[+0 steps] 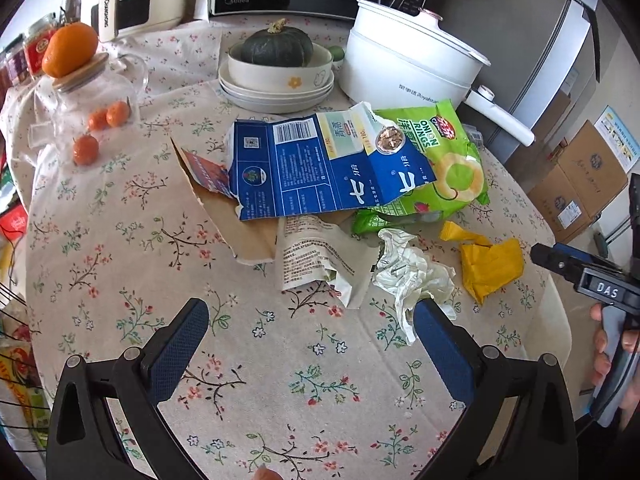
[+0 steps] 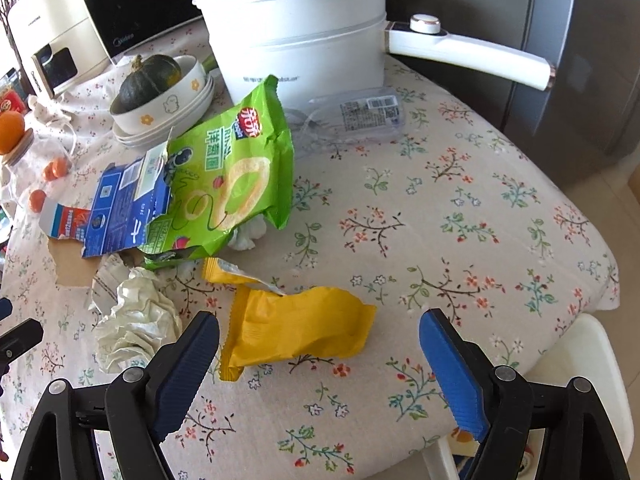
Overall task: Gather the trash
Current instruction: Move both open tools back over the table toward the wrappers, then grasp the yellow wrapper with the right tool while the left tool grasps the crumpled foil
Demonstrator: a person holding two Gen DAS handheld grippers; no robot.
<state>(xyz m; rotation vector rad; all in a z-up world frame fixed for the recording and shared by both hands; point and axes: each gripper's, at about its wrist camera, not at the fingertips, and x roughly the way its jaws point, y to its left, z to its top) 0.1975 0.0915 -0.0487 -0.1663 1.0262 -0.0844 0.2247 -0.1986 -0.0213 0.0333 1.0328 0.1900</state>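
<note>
Table: round table under a floral cloth, carrying both trash and kitchenware.
Trash pile: gathered near the table's middle, in front of the white electric pot.
Blue carton: flattened blue carton lies printed side up, overlapping a torn brown cardboard piece.
Green bag: onion-ring snack bag rests partly on the carton, its top edge tilted toward the pot.
White wrapper: printed white wrapper lies just in front of the carton.
Crumpled paper: white paper wad sits beside the yellow wrapper.
Yellow wrapper: torn yellow wrapper lies flat on the cloth, nearest the right tool.
Clear packaging: transparent packet lies against the pot's base.
Left tool: left tool has its jaws set wide, nothing between them; it hangs over bare cloth short of the paper wad.
Right tool: right tool has its jaws spread wide and empty, with the yellow wrapper lying on the table just ahead of the gap, untouched.
Other items: green squash in a bowl on stacked plates.
</note>
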